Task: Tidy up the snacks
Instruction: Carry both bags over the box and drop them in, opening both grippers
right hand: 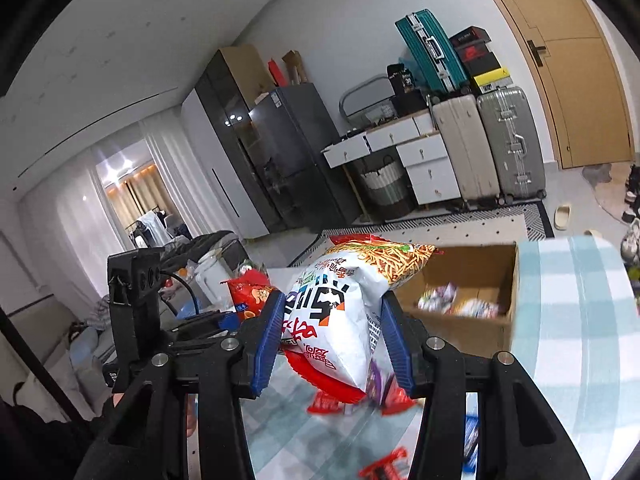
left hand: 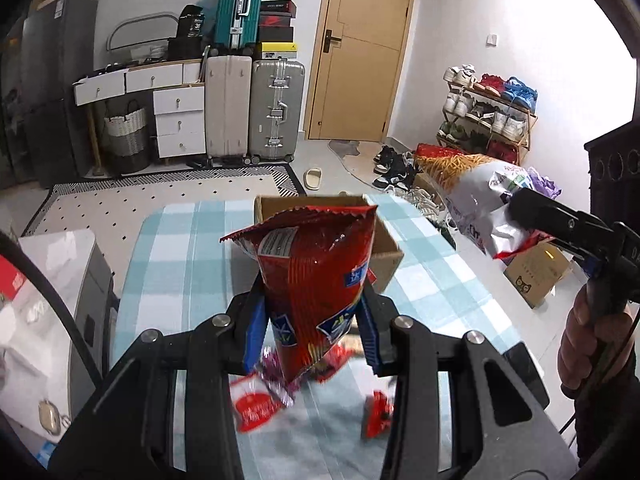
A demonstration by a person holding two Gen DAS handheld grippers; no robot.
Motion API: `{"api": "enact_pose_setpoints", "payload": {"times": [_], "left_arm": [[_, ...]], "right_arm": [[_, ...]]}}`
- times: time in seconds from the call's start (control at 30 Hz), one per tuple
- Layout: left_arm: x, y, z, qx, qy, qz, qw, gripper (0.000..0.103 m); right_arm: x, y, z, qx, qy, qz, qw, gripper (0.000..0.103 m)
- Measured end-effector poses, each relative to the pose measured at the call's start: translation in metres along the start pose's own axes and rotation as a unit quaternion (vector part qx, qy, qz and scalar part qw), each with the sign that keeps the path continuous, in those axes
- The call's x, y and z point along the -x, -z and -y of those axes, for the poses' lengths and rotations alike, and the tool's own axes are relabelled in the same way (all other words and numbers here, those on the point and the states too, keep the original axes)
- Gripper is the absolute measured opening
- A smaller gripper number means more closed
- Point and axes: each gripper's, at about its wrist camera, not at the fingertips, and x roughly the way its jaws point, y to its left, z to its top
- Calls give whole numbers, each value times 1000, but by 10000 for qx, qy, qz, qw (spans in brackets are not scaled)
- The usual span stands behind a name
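Observation:
My left gripper (left hand: 312,300) is shut on a red snack bag (left hand: 316,264), held upright above the blue checked tablecloth (left hand: 180,260). Behind the bag stands an open cardboard box (left hand: 386,256). At the right, my right gripper (left hand: 516,208) carries a white bag (left hand: 476,196) printed with noodle sticks. In the right wrist view the right gripper (right hand: 332,300) is shut on that white bag (right hand: 340,312), and the box (right hand: 472,264) to its right holds several packets (right hand: 460,304). The left gripper (right hand: 232,318) with its red bag (right hand: 250,292) is at the left.
Loose red packets (left hand: 256,404) (left hand: 378,412) lie blurred on the cloth below the grippers. Suitcases (left hand: 276,108), white drawers (left hand: 180,120) and a shoe rack (left hand: 488,108) line the far wall. A second carton (left hand: 536,276) sits on the floor at the right.

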Motion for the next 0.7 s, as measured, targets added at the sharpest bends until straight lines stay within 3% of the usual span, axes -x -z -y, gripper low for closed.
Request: {"api": "enact_pose_setpoints", "payload": {"times": [0.17,0.4,0.47,0.7], "left_arm": [[-23,-56,-6,40,113,-54,9999,36],[-98,-122,9,-155,67,-280,9995,36],[-117,-131,15,-311,-90,-329,9989,36],[-206,-141,20,-371,0,-796,9961,36]], "right_arm": [[-12,-37,13,50,96,40,9999,48],[-44,-83,31,263,254,-131,9992,48],[-53,-97,39,360,373,-122,9986,48],[-108,-118,84,559,826,-642,9929,48]]}}
